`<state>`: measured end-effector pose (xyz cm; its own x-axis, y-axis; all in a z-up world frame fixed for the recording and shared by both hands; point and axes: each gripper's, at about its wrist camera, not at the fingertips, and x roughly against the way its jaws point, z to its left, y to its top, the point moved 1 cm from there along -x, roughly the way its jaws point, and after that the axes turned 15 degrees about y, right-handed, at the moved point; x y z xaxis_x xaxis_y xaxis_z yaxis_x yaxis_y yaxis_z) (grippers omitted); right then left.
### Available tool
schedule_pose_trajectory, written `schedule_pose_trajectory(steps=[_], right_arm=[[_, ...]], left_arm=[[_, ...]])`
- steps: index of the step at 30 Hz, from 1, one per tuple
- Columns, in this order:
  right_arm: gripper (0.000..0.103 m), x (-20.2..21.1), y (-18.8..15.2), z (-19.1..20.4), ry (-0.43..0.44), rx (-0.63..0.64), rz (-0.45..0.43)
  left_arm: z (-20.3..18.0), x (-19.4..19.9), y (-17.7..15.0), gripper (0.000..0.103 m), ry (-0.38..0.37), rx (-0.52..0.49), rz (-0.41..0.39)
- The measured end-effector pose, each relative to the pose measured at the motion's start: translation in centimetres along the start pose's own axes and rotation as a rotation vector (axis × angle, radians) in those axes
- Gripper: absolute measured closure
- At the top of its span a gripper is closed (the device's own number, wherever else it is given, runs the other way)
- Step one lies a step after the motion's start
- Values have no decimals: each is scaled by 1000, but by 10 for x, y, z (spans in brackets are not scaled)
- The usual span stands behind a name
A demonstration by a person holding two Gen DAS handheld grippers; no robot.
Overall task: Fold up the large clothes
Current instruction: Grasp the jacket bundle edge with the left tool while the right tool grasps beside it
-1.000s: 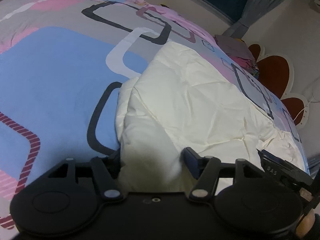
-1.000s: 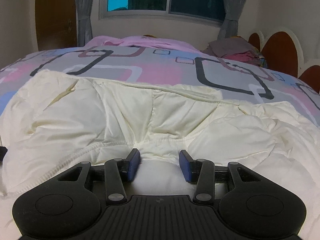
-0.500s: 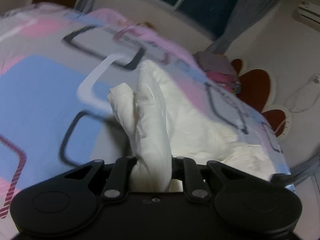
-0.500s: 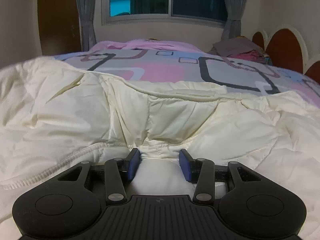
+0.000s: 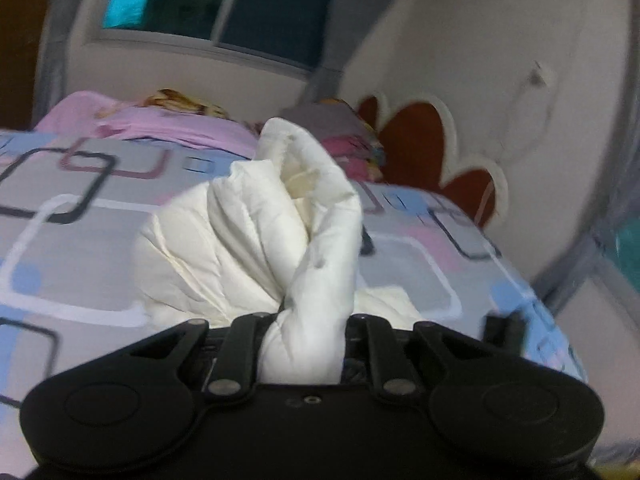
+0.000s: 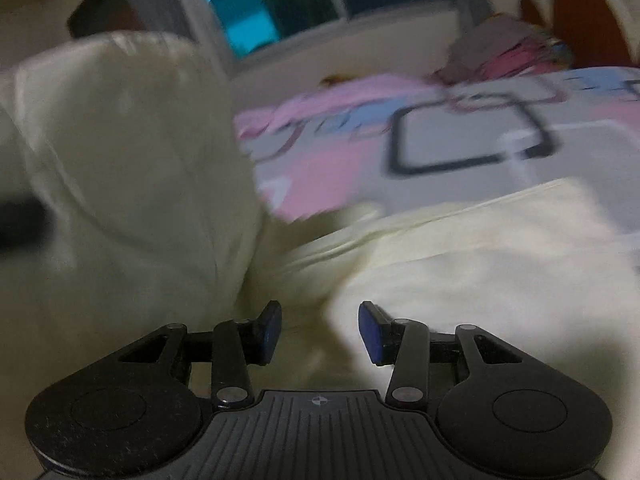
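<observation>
Bedroom: a window (image 5: 224, 12) with grey curtains sits in the far wall, and a scalloped red-brown headboard (image 5: 424, 148) runs along the bed's right edge. The bed carries a grey bedspread (image 5: 72, 216) printed with blue, pink and dark rounded squares. Folded clothing (image 5: 340, 140) is piled at its far right corner.

The cream quilted garment (image 5: 248, 248) lies on the near part of the bedspread. The left gripper (image 5: 306, 344) has closed down on a bunched fold of it; the fold stands up from between the jaws in a thick roll, clear of the bedspread, with the rest trailing down to the bed.

The right gripper (image 6: 319, 332) has its blue-padded jaws partly apart with cream fabric (image 6: 460, 264) between them. The view is blurred, so whether the pads press on it cannot be told. In that view, a raised mass of the garment fills the left side.
</observation>
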<state>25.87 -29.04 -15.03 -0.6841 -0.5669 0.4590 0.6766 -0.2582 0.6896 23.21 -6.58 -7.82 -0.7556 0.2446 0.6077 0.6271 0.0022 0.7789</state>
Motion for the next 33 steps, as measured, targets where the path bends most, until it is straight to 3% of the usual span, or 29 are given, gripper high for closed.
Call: schedule_pose_trajectory(steps=[4, 9, 14, 17, 19, 23, 27, 28, 29, 30, 33], right_arm=[[59, 50, 5, -35, -72, -13, -30], [59, 90, 4, -59, -148, -13, -51], [59, 118, 5, -77, -168, -53, -83], [59, 138, 14, -72, -142, -37, -115], [59, 148, 20, -70, -111, -44, -122], [59, 161, 24, -65, -44, -99, -141], [59, 166, 33, -58, 20, -120, -140], [55, 167, 35, -56, 40, -132, -133], [32, 166, 36, -55, 55, -142, -127], [19, 164, 36, -52, 70, -147, -119], [19, 150, 34, -48, 115, -161, -67]], left_arm=[[-60, -31, -25, 89, -36, -56, 54], [-106, -63, -58, 89, -50, -115, 99], [-136, -78, -91, 86, -1, -251, 91], [-141, -67, -87, 64, -15, -261, 96], [-141, -55, -79, 35, -47, -246, 95], [-141, -26, -66, 29, -67, -250, 54], [-123, 4, -47, 29, -106, -160, 57], [-117, 12, -44, 28, -99, -140, 42], [-109, 21, -39, 28, -77, -122, 20], [-100, 28, -35, 27, -42, -106, -7], [-72, 29, -28, 26, 101, -76, -43]])
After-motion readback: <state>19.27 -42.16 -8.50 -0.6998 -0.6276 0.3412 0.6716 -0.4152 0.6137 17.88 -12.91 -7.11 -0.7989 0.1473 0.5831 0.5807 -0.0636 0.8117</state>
